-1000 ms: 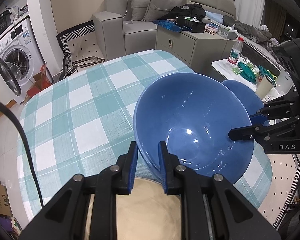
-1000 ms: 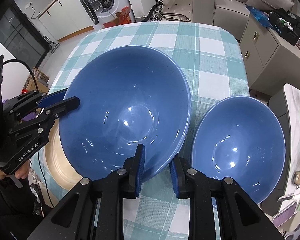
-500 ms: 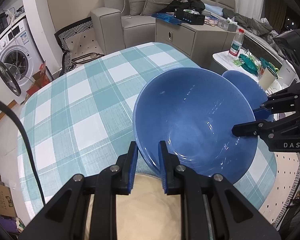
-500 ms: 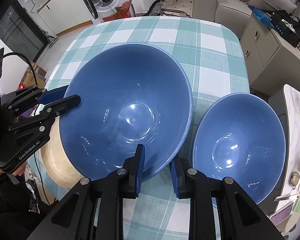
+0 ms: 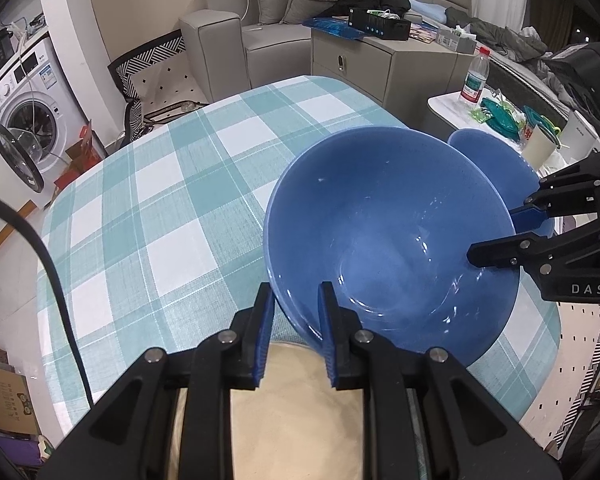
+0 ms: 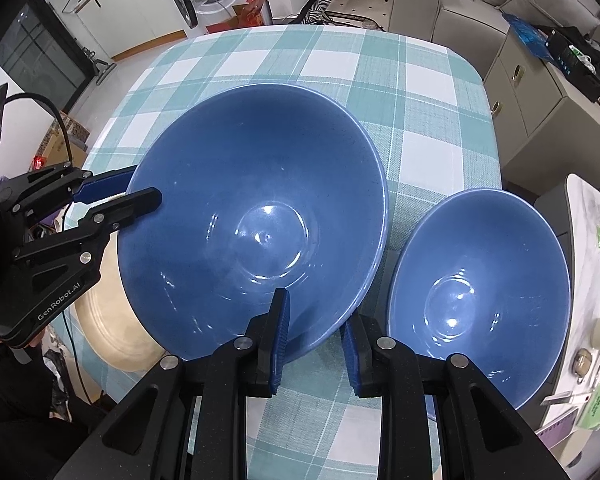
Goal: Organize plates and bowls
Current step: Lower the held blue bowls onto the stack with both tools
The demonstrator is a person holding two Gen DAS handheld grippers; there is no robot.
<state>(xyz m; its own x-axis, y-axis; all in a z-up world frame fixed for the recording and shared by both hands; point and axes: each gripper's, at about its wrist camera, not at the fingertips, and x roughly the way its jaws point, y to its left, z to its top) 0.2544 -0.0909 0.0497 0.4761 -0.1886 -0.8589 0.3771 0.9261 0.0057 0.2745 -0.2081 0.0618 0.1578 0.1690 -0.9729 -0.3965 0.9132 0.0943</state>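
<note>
**Two grippers share one big bowl over the cream plate**

The large blue bowl [image 6: 256, 220] is carried by both hands at once, so the job is to keep the two grips in step: lift or lower them together, hold the rim level, and let neither side lead. By my reading it is meant to settle on the cream plate [image 6: 112, 332] that shows under its left edge, or else go into its smaller twin; either way, bring it down flat and release both sides only once it rests. A glazed rim is likely slippery, so a slow, untwisted move is safer.

The left gripper [image 5: 292, 300] has its fingers pinching the bowl's near rim, one finger outside the wall and one inside. The right gripper [image 6: 314, 316] straddles the rim on the opposite side, inner finger against the wall; the outer finger looks a shade off the glaze, so I judge it a light hold.

The large bowl is deep, conical, glossy, with a small flat base catching the lamp glare. The small blue bowl [image 6: 480, 300] sits just right of the right gripper's outer finger, on the checked tablecloth [image 6: 420, 120], same shape and colour. The plate is pale, shallow, mostly hidden
</note>
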